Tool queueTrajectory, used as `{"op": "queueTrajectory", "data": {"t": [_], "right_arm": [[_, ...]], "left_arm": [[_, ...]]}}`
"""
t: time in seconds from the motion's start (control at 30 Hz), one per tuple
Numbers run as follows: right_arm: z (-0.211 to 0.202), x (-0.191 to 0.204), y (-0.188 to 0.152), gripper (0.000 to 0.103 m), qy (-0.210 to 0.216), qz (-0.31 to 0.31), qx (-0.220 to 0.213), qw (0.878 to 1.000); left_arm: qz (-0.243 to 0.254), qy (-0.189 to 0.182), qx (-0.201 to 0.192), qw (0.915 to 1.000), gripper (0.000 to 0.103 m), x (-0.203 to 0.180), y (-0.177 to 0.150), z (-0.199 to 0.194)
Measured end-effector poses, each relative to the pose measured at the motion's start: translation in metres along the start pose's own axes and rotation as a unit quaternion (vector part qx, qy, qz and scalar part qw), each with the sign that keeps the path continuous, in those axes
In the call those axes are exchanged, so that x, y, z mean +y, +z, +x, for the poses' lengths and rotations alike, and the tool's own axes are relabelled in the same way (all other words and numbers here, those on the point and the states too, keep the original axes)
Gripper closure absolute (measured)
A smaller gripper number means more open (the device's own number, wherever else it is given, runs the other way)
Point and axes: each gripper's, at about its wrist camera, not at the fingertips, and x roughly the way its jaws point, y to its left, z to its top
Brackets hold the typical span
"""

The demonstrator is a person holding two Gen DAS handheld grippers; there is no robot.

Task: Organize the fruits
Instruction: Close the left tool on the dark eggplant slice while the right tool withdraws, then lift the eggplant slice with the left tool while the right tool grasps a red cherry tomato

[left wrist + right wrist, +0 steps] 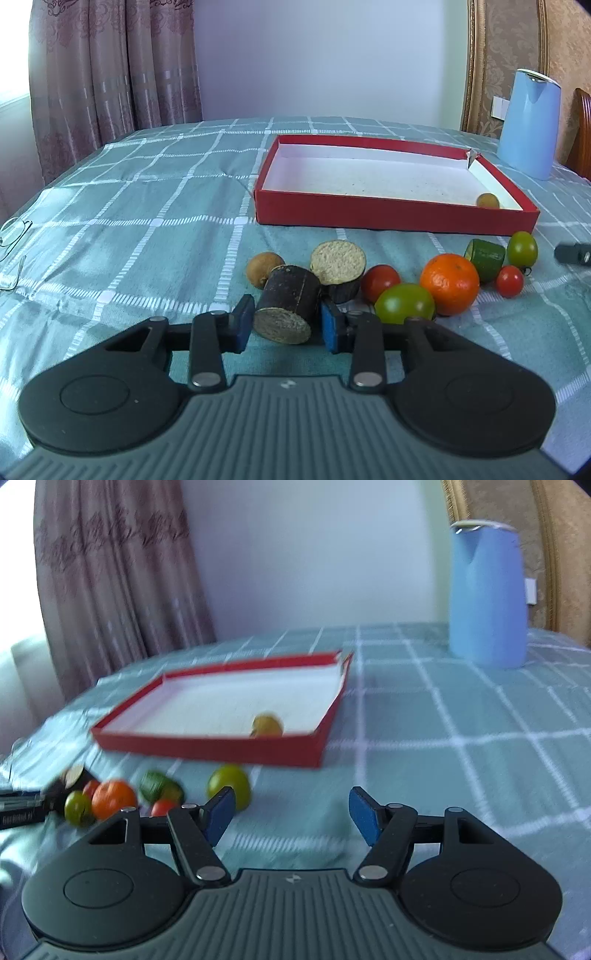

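The left hand-held gripper (284, 325) pinches a dark-skinned sugarcane chunk (288, 308) with pale, fibrous cut ends. The right hand-held gripper (291, 812) is spread, holding nothing.

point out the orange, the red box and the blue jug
orange (449, 284): left wrist view, middle of its peel
red box (395, 216): left wrist view, near outer wall
blue jug (487, 602): right wrist view, middle of its body
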Motion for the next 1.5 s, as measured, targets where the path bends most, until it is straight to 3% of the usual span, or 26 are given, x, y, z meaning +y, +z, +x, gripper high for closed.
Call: {"op": "queueTrajectory", "data": {"t": [0.6,0.83,1.1,1.3,1.5], "right_arm": [[0.008,0.023,-0.007,0.029,-0.018,-0.025,0.025,0.999],[0.003,0.048,-0.010,0.029,0.025,-0.056,0.013,0.998],[0.009,0.079,-0.013,0.029,0.042,-0.110,0.021,0.993],[0.024,0.083,-0.008,0.054,0.047,-0.114,0.041,0.991],[0.032,0.087,-0.005,0.062,0.043,-0.126,0.044,0.990]], "left_arm": [[-0.014,-0.029,-0.017,0.9994,0.070,0.007,-0.002,-0.006],[-0.018,-0.036,-0.032,0.9987,0.070,0.009,-0.004,-0.011],[-0.014,-0.038,-0.039,0.9984,0.070,0.007,-0.006,-0.014],[-0.020,-0.039,-0.041,0.9982,0.070,0.009,-0.006,-0.014],[-0.022,-0.040,-0.044,0.9980,0.070,0.010,-0.008,-0.015]]}}
